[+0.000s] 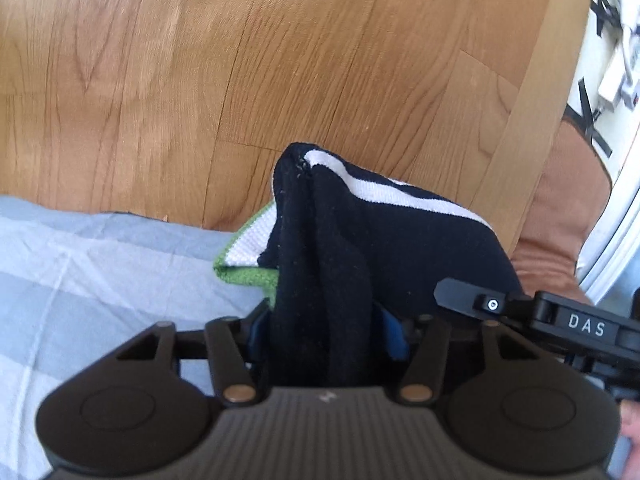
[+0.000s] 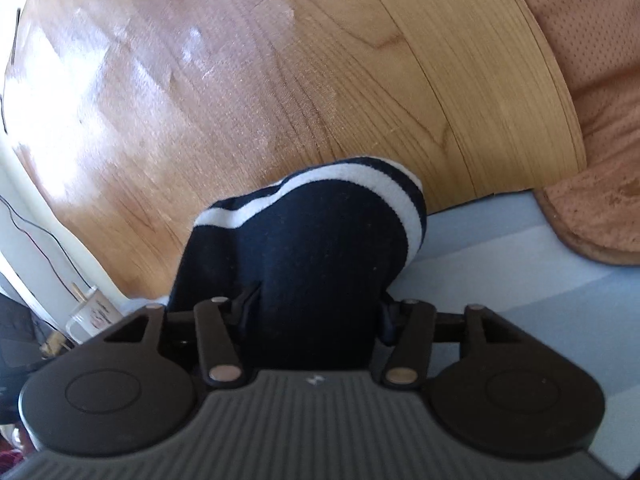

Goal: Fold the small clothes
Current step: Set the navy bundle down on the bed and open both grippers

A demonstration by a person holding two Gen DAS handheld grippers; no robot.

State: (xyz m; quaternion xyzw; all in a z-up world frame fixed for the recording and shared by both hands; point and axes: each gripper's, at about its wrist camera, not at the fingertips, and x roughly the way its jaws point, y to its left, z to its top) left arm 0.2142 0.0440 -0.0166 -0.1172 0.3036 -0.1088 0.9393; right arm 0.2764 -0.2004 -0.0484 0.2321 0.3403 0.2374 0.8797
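Note:
A dark navy garment (image 1: 360,232) with a white stripe along its edge is bunched up and lifted over the edge of the bed. In the left wrist view it fills the gap of my left gripper (image 1: 324,320), whose blue pads (image 1: 396,334) press on its sides. A green and white cloth (image 1: 248,252) lies under it on the left. My right gripper (image 2: 316,312) holds the same navy garment (image 2: 304,240), the fabric packed between its fingers. The right gripper's finger (image 1: 460,294) also shows at the right of the left wrist view, close beside the cloth.
A pale blue checked bed cover (image 1: 100,280) lies below both grippers, with the wooden floor (image 1: 200,80) beyond it. A brown fleece cushion (image 2: 600,120) sits at the right by a light wooden rail (image 1: 520,140). A clear mug (image 2: 96,312) stands at the far left.

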